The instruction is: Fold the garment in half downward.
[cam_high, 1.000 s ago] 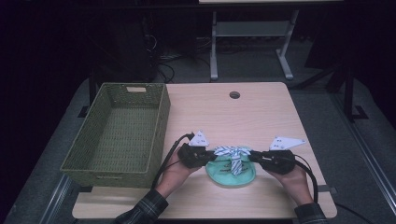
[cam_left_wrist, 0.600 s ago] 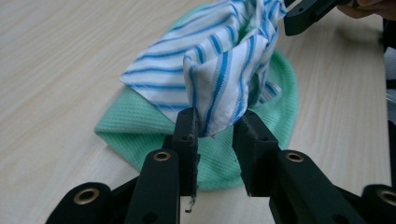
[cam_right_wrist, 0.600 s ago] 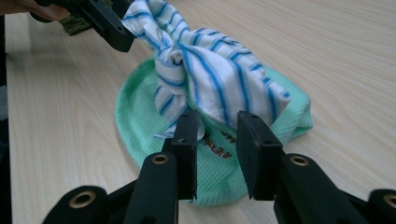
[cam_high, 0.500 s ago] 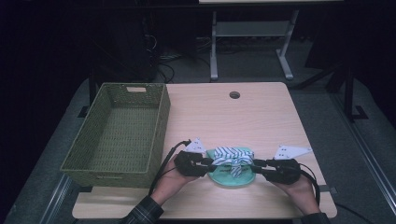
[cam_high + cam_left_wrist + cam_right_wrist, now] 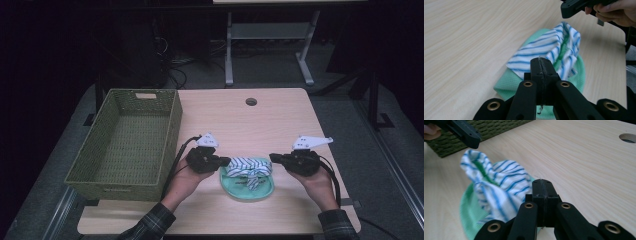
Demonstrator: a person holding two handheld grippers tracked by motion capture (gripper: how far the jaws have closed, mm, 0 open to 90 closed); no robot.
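Hands level, facing inward; left gripper point(image 5: 226, 162), right gripper point(image 5: 273, 158) each pinching striped cloth point(image 5: 248, 167).

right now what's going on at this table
A person holds a hand-held gripper in each hand over a small pile of cloth near the front of the wooden table. The left hand-held gripper and the right hand-held gripper each have their jaws shut on an end of the blue-striped white cloth, holding it between them above the green cloth lying flat on the table. A green woven basket stands to the left.
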